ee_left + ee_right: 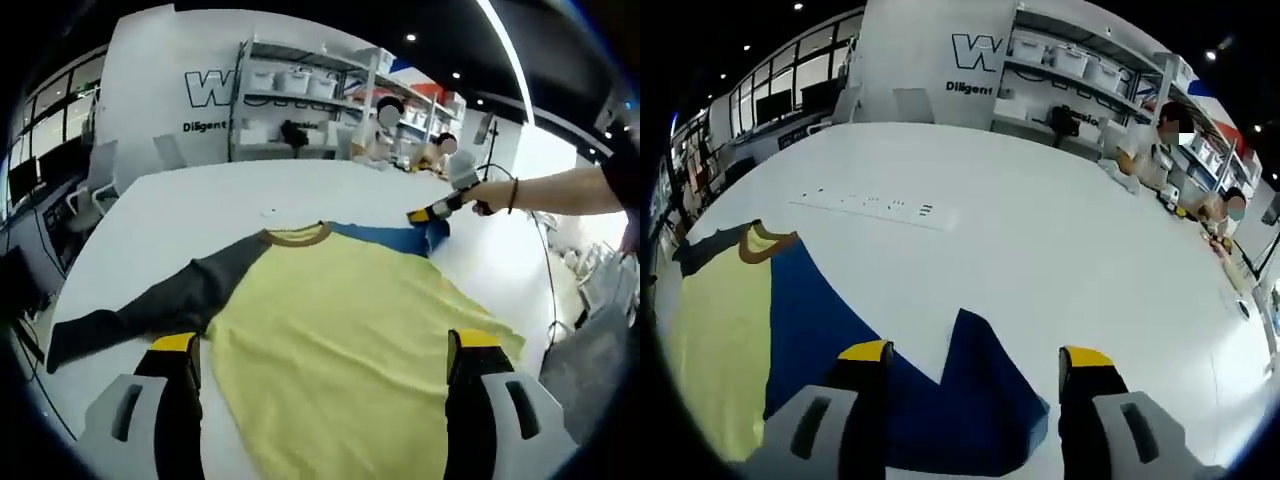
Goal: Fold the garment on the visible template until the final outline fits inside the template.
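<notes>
The garment was a long-sleeve shirt with a yellow body, a brown collar, one dark grey sleeve and one blue sleeve, and it was lying flat on the big white table. In the left gripper view the grey sleeve stretched out toward the left edge of the table, while the blue one was folded up by the collar. The left tongs were hovering over the bottom of the yellow body with the jaws spread wide and nothing between them.

The right tongs showed up in that same view at the far end of the blue sleeve, held by a person's hand with a dark band on the wrist. Couldn't really tell from there if they were pinching the cloth. In the right gripper view the right tongs were clearly spread apart over the blue sleeve, with blue fabric lying under and between the jaws, not clamped as far as I could see.

Behind the table there were shelves with white bins, and two people sat at the far side.
</notes>
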